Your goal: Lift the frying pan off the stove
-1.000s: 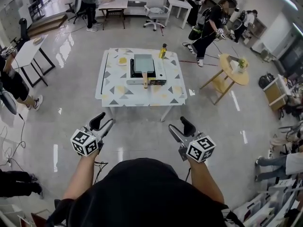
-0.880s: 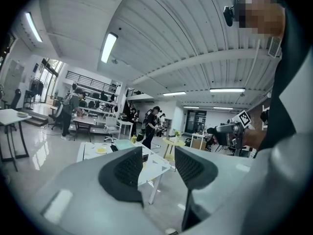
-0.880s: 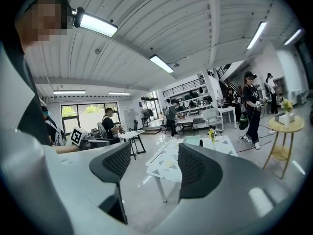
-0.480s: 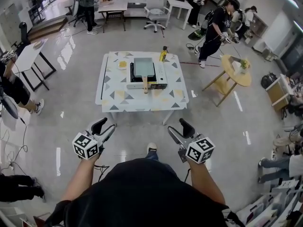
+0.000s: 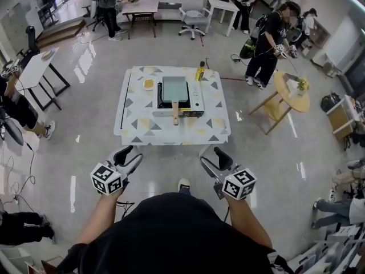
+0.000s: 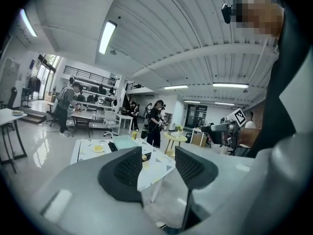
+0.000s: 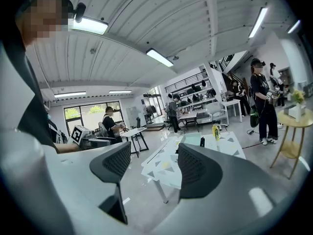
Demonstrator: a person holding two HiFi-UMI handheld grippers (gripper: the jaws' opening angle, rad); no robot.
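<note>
Two bare arms reach forward from the person's dark top, one on each side, both held low and a bit bent; the left arm (image 5: 98,218) ends at the left hand-held gripper (image 5: 130,156) and the right arm (image 5: 246,221) ends at the right hand-held gripper (image 5: 214,160); each has a cube with black and white squares by the hand (the left cube (image 5: 106,178) and the right cube (image 5: 239,184)). Both point ahead at the table (image 5: 171,135) and lean in a little toward each other; they hang over the grey floor (image 5: 165,165), well apart from the table, and touch nothing.

In the left gripper view the two dark jaws of the left hand-held gripper (image 6: 159,168) stand wide apart, with only the far-off table showing between them; in the right gripper view the right hand-held gripper (image 7: 151,168) is spread wide too and holds nothing.

The frying pan (image 5: 174,88) is square and pale green; it sits on the stove (image 5: 195,97) in the middle of the table, with its wooden handle (image 5: 175,116) sticking out toward the person. A yellow bottle (image 5: 200,71) stands at the back of the table just beside the stove; a small plate (image 5: 149,84) with something yellow on it lies left of the stove. One shoe (image 5: 183,184) shows on the floor between the two arms.
</note>
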